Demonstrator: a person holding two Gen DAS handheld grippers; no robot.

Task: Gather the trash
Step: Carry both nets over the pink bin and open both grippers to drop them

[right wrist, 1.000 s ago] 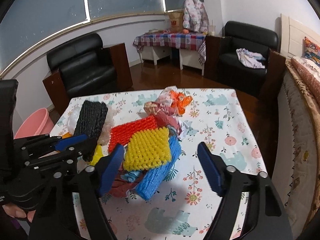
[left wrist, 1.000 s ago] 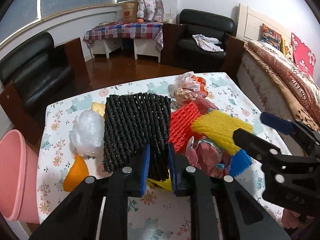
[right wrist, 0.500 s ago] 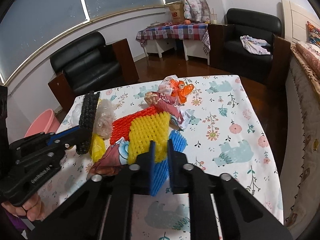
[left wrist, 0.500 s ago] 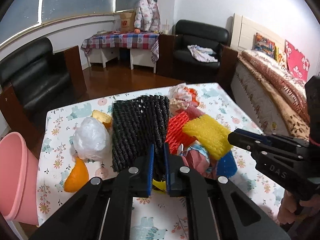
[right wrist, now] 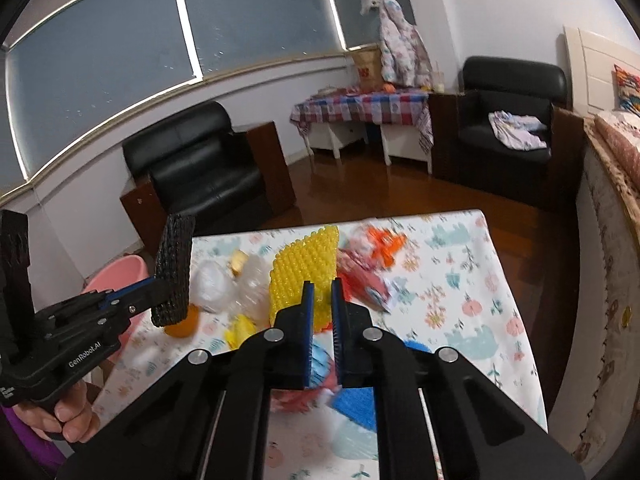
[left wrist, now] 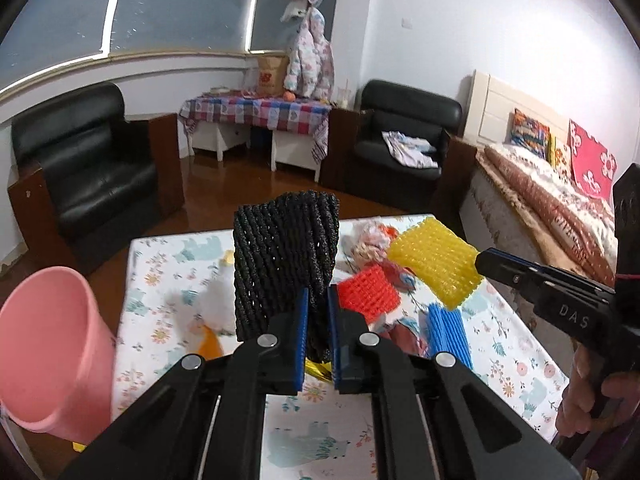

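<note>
Left tongs [left wrist: 318,320] clamp a black foam net [left wrist: 286,258] and right tongs [right wrist: 322,312] clamp a yellow foam net [right wrist: 302,270], both lifted above the cluttered tabletop [right wrist: 460,276].

Bucket [left wrist: 52,356] left of table [left wrist: 516,360] — beside.

blurred: white bag [left wrist: 214,304], orange peel [left wrist: 209,345] | hidden: black foam net [left wrist: 286,268] lower edge behind fingers [left wrist: 301,340] | cut off: pink bucket [left wrist: 52,356] at left edge
</note>
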